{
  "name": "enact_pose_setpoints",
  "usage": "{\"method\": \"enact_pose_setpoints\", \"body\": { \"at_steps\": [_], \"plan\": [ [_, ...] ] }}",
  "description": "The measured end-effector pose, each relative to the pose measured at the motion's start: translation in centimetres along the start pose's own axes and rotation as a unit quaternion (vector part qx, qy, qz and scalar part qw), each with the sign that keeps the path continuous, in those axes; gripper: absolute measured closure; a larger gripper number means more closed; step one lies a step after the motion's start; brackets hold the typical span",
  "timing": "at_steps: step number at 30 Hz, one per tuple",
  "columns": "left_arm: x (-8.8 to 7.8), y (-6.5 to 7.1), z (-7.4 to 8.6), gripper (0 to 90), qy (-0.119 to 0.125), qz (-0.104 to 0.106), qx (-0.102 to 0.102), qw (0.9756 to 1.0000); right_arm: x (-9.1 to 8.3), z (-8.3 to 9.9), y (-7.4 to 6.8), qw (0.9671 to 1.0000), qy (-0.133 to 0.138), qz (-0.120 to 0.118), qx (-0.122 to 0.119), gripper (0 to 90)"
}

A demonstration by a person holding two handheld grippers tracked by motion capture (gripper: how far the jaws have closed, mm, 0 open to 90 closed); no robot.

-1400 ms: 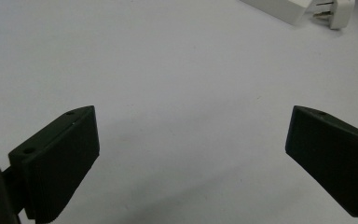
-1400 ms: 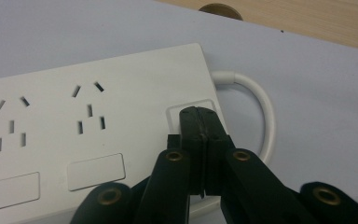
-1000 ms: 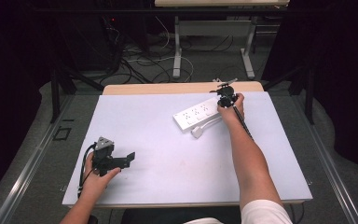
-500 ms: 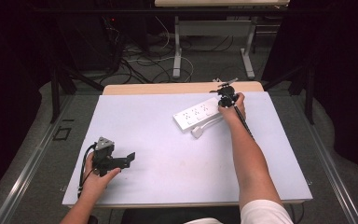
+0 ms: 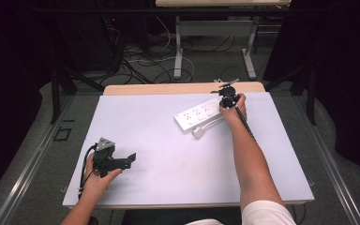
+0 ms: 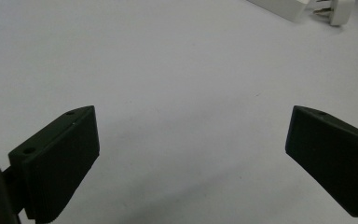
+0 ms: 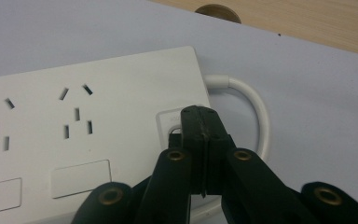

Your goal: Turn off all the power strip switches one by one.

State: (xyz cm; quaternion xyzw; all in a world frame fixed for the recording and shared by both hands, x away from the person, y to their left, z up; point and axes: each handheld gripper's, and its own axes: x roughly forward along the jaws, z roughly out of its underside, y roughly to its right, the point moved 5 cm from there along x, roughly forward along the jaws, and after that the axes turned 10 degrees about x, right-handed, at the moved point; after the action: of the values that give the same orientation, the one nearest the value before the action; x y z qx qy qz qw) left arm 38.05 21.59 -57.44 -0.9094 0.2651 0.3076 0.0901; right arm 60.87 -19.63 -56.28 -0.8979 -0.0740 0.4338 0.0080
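Observation:
A white power strip (image 5: 198, 114) lies at the back right of the white table (image 5: 168, 154), its white plug (image 5: 198, 132) lying just in front of it. My right gripper (image 5: 227, 101) is at the strip's right end. In the right gripper view the jaws are shut together with nothing between them, and the right gripper (image 7: 203, 116) has its tips resting on the power strip (image 7: 74, 140) at the switch (image 7: 168, 122) near its cable end. My left gripper (image 5: 130, 159) rests at the front left, far from the strip. The left gripper (image 6: 191, 149) stands wide open over bare table.
The strip's white cable (image 7: 256, 107) loops off its end towards the table's wooden back edge (image 7: 307, 23), where a round hole (image 7: 217, 12) sits. In the left gripper view the plug (image 6: 338, 9) lies far off. Cables and desk legs (image 5: 178, 47) stand beyond the table.

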Motion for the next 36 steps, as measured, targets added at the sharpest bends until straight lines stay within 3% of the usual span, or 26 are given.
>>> {"method": "enact_pose_setpoints", "body": {
  "at_steps": [12,19,36],
  "plan": [
    [-0.1,-0.1,0.0,2.7,-0.002,-0.001,-0.002,1.0,0.0,0.0,-0.3,0.9998,0.01,0.017,-0.006,90.0],
    [0.0,0.0,0.0,2.7,0.0,0.0,0.0,1.0,-0.3,-0.1,-0.1,0.9998,0.007,0.002,0.016,90.0],
    [0.0,0.0,0.0,2.7,-0.003,-0.001,0.001,1.0,-0.9,0.1,-0.8,0.9999,-0.006,-0.01,-0.001,90.0]
  ]
}}
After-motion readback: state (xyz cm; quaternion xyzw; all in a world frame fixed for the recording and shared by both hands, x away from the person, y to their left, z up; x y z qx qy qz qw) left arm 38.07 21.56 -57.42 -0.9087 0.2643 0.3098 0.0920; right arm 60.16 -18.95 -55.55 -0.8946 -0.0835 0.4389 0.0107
